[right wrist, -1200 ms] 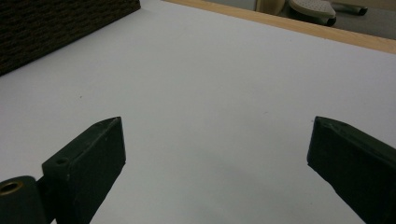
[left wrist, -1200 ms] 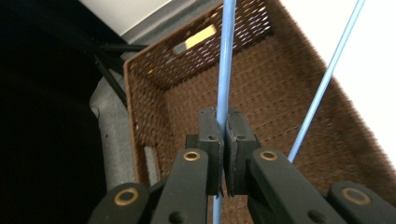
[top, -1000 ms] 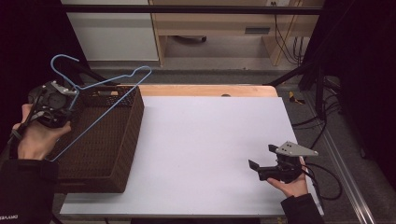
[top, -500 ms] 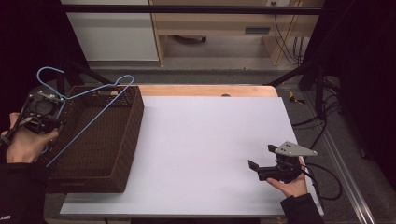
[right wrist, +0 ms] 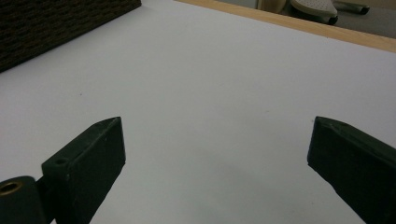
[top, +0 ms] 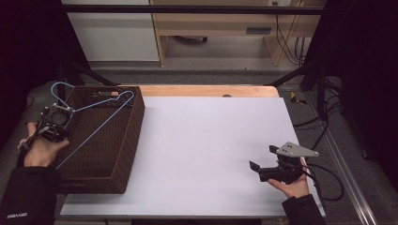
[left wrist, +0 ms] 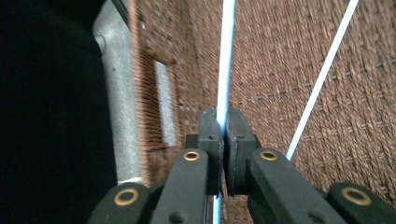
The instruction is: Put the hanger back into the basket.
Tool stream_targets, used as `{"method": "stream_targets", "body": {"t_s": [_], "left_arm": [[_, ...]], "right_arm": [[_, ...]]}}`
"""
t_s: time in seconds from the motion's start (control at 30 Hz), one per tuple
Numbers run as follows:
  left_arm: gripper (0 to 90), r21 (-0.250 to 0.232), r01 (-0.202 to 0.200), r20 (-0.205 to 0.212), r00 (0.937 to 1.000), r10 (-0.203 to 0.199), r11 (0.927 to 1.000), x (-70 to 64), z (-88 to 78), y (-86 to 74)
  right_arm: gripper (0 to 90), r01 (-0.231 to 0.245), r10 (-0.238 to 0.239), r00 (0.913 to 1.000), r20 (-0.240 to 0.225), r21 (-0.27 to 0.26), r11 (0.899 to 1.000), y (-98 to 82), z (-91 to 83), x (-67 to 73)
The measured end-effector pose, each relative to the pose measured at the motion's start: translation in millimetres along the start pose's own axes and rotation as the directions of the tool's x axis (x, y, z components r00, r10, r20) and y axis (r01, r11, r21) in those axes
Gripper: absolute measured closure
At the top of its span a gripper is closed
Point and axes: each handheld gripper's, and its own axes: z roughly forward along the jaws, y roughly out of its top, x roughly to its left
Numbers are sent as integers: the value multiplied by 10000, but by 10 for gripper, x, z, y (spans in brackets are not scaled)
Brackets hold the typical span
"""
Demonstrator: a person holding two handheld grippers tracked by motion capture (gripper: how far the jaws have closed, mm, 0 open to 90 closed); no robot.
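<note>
The left gripper [left wrist: 222, 140] pinches the blue hanger [top: 94, 123], poised over the basket [top: 123, 154]; it should sink level so the wire clears the rim; the right gripper [right wrist: 215, 163] gapes empty above the table [top: 211, 140].

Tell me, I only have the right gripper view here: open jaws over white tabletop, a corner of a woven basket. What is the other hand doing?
Observer: The left gripper holds a light blue wire hanger over the brown basket.
Operator: Is it gripped firmly?
Observer: The left gripper view shows the pads pinched shut on one wire of the hanger.
Operator: Is anything in the basket?
Observer: From the high view, nothing besides the hanger can be made out there.
</note>
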Motion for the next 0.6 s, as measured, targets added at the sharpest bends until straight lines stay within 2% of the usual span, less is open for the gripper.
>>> {"method": "stream_targets", "body": {"t_s": [0.03,0.1,0.2,0.33,0.47,0.53,0.6], "left_arm": [[871,147,-133,36,9999,132,9998,-27,45,-8],[870,183,-33,203,9998,29,9998,-84,128,-23],[869,297,-109,538,9985,92,9995,-138,226,-45],[862,149,-24,1017,9948,8,9999,-191,289,-80],[815,-366,229,1336,9909,-178,9991,-186,233,-128],[785,-770,359,1424,9895,-246,9964,-162,150,-157],[719,-1399,643,1592,9864,-416,9881,-133,29,-197]], "right_arm": [[48,-3,3,10000,0,-6,10000,0,-1,0],[48,23,-23,10000,15,-14,10000,0,-2,-4],[47,2,-2,10000,4,-17,10000,0,-1,-2],[47,19,-19,10000,25,-21,10000,0,-2,-4],[47,10,-10,10000,23,-23,10000,0,-3,-4],[47,34,-34,10000,18,-28,10000,0,-5,-7],[47,-10,10,10000,44,-45,10000,2,-7,-6]]}}
